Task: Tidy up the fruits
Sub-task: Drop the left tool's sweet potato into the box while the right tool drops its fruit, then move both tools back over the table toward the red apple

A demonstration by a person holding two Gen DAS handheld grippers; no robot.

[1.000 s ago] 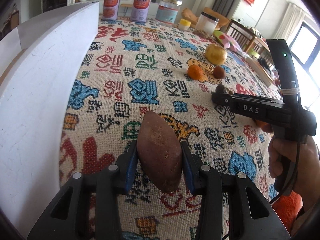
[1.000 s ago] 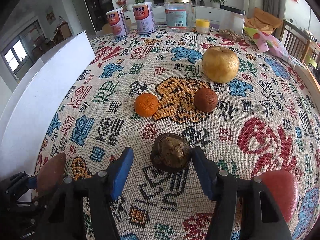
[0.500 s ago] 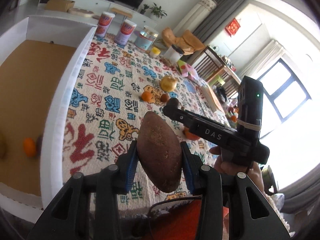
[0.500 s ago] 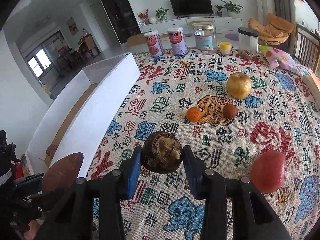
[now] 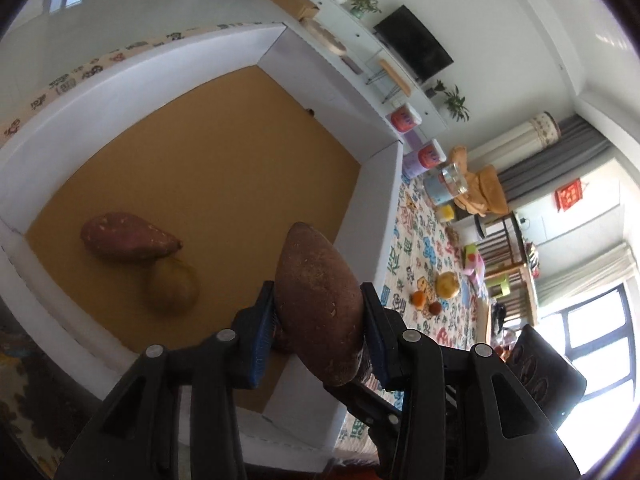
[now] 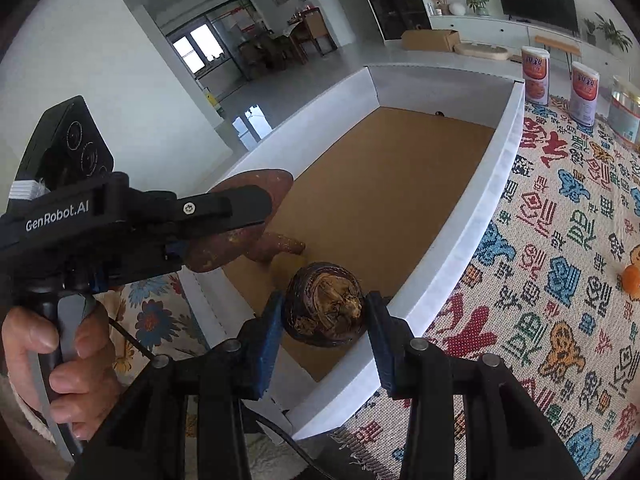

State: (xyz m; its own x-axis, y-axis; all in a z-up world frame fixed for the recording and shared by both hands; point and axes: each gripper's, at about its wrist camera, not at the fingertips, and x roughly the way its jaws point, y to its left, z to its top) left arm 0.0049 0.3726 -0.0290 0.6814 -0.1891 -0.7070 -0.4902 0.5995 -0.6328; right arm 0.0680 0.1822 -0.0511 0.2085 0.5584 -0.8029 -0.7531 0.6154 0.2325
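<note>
Both grippers hang over the box's (image 5: 384,184) near corner to drop produce in: the left gripper (image 5: 320,320) clamps a sweet potato (image 5: 318,300), the right gripper (image 6: 324,314) a taro (image 6: 325,305).

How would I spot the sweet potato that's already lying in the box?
Find the big white-walled box with the brown floor beside the patterned tablecloth. Near its close end lies a reddish-purple sweet potato, long and pointed, touching a rounder, yellow-brown fruit.

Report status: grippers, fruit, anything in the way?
Left gripper shut on sweet potato. Right gripper shut on taro. Both over white box; another sweet potato inside.
</note>
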